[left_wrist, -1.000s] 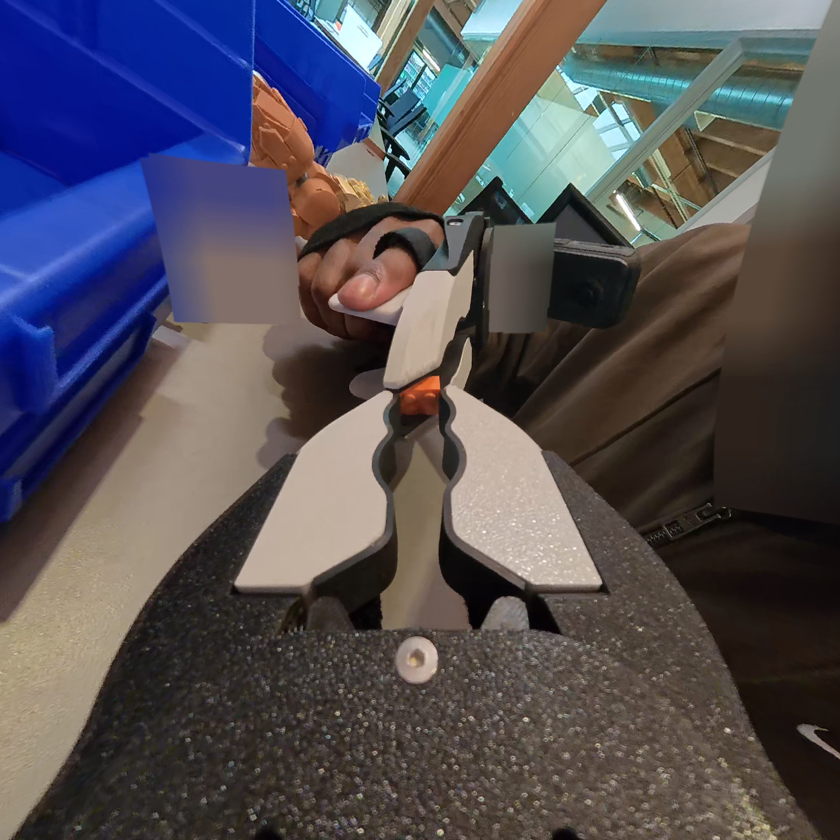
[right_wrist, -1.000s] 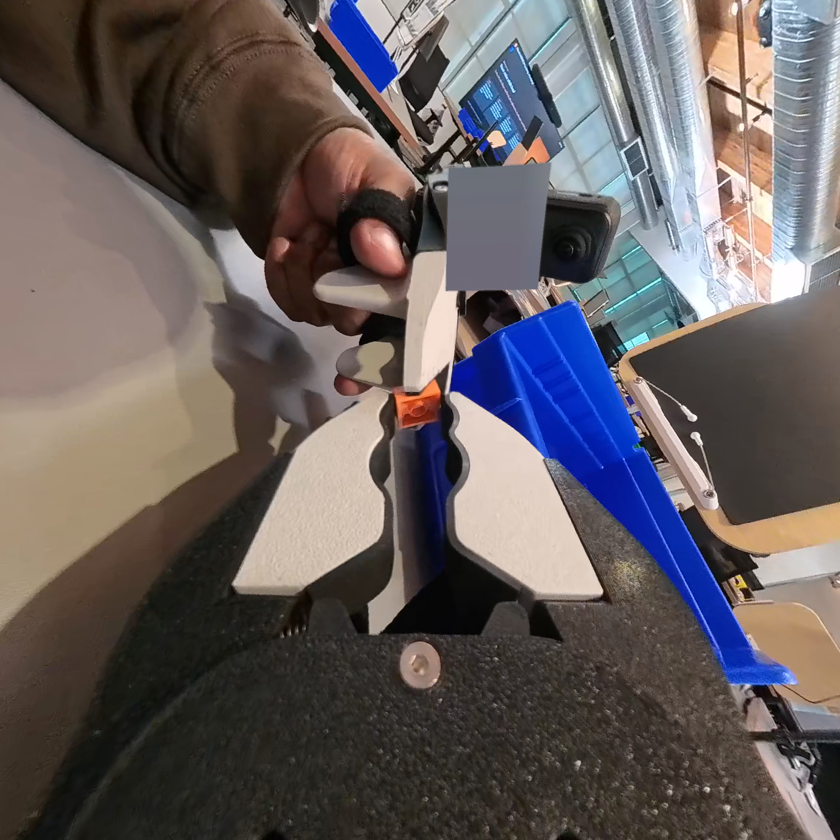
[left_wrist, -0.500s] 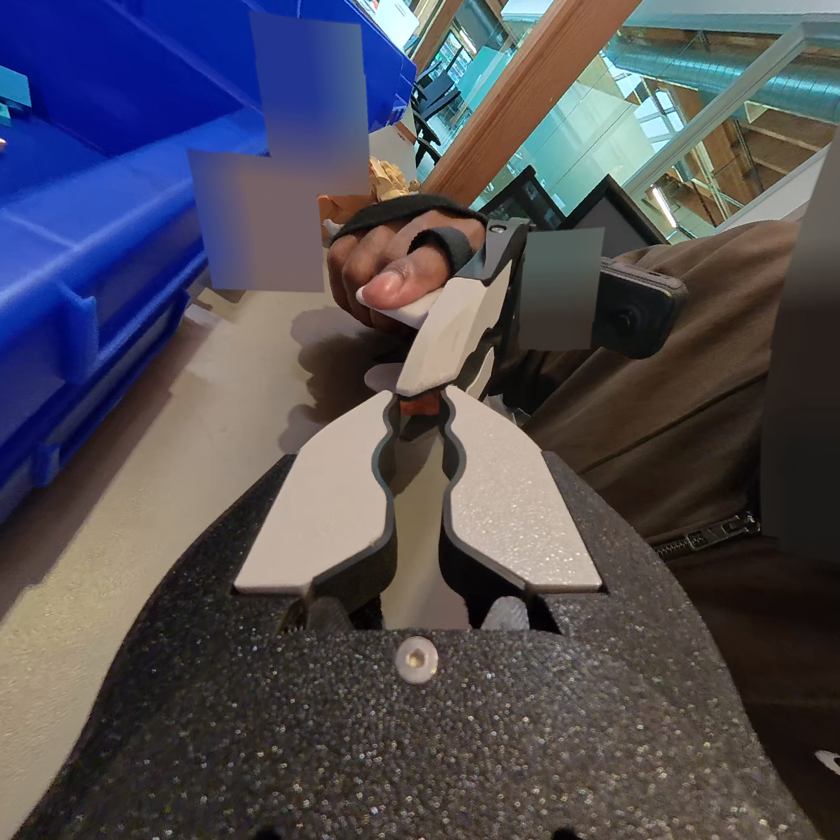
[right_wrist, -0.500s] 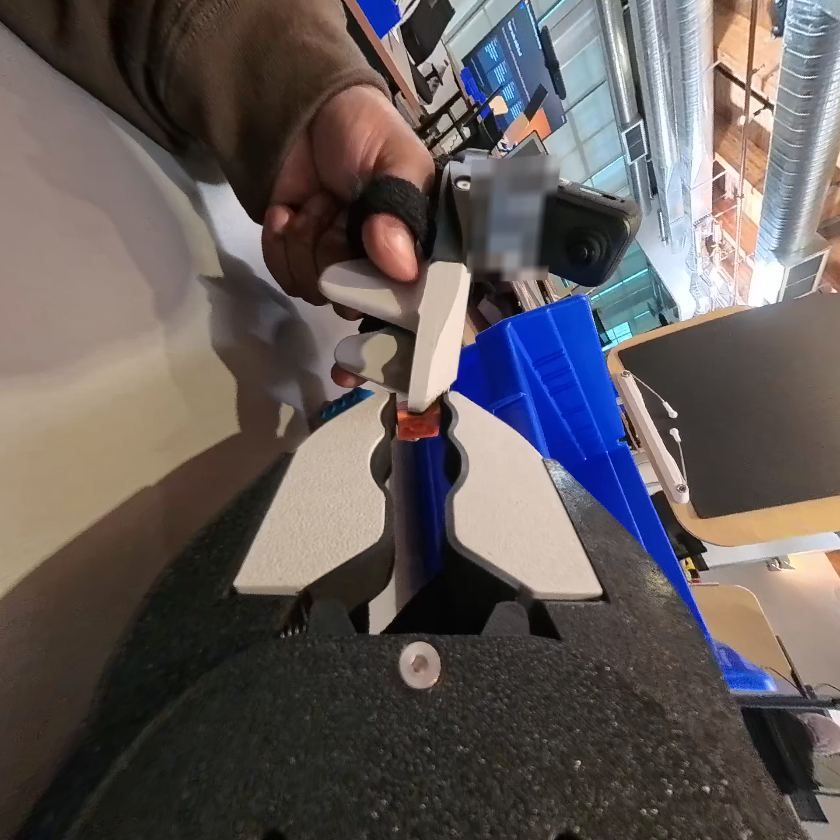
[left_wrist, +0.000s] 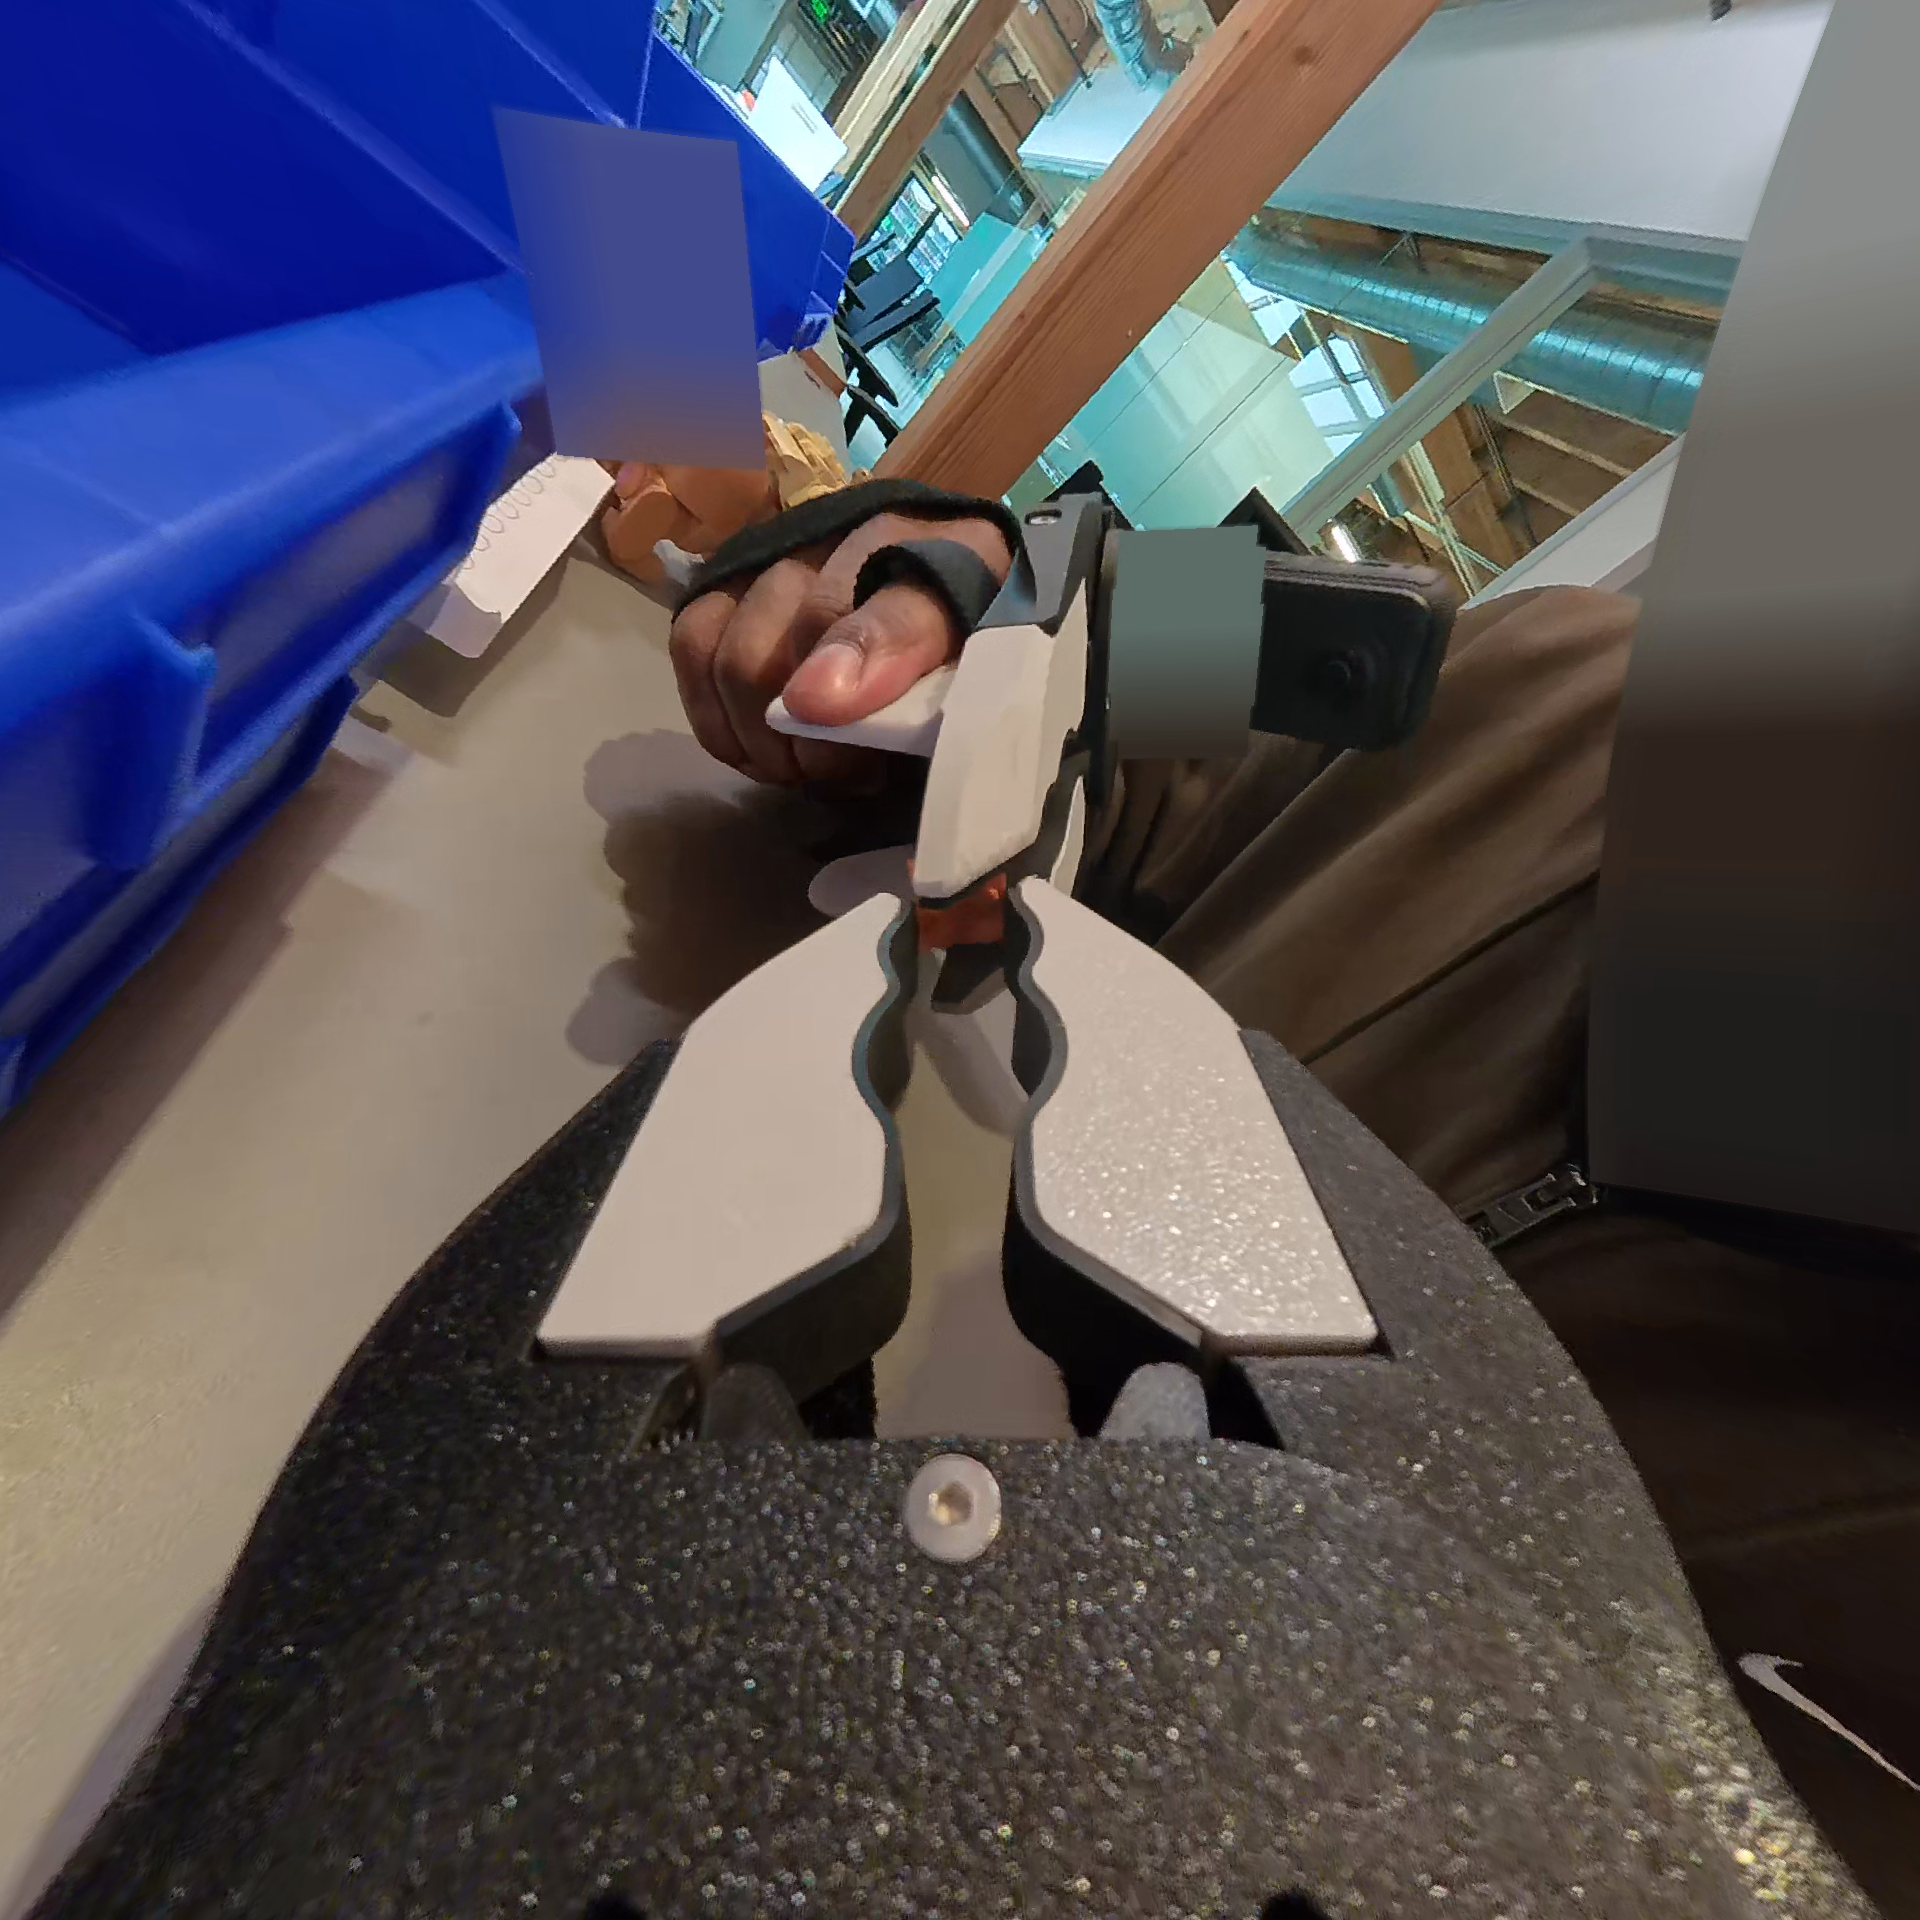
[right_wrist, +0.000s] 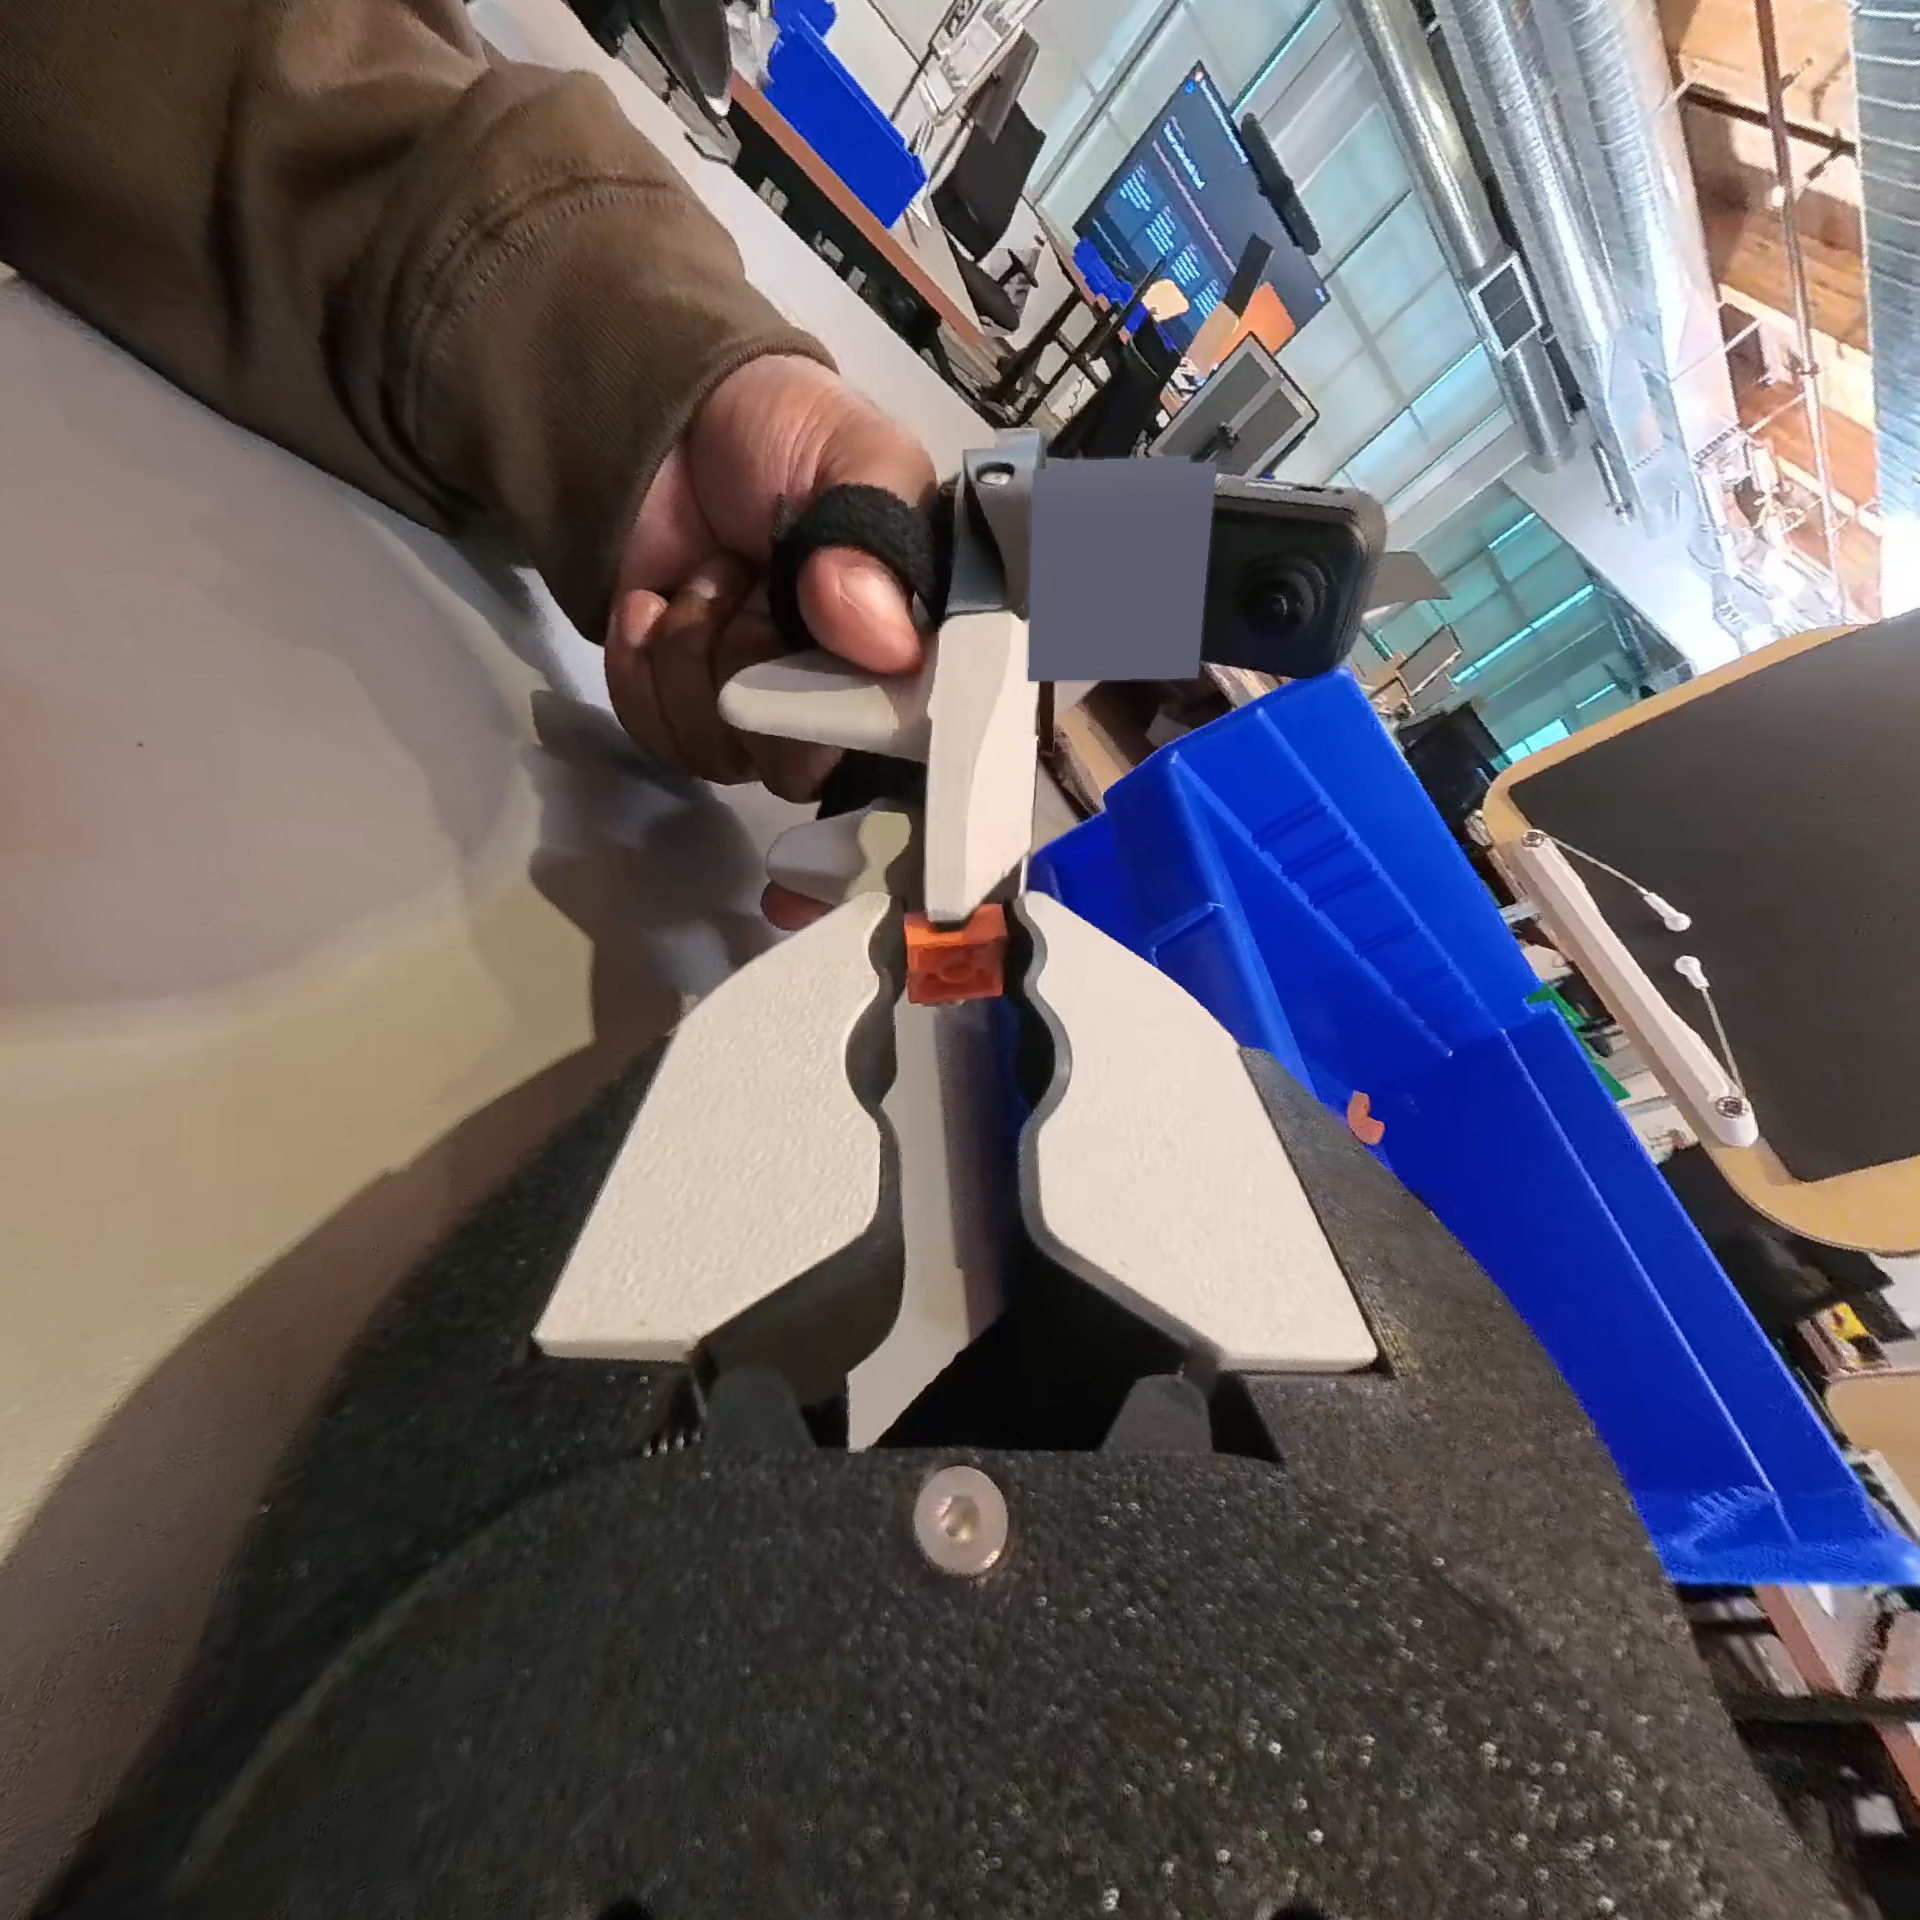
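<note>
Tip to tip above the worktop (left_wrist: 312, 1039): my right tongs (right_wrist: 954, 935) are clamped on a small orange brick (right_wrist: 954, 966), glossy moulded plastic with a stud ring showing. My left tongs (left_wrist: 961, 914), matte grey and wavy-edged, pinch its upper end. Whether it is one brick or two joined, I cannot tell. Over the last second the opposing gripper has swung more upright. Behind are a strapped left hand (right_wrist: 748, 582), a brown sleeve (right_wrist: 416, 260) and ribbed blue bins (right_wrist: 1351, 935).
</note>
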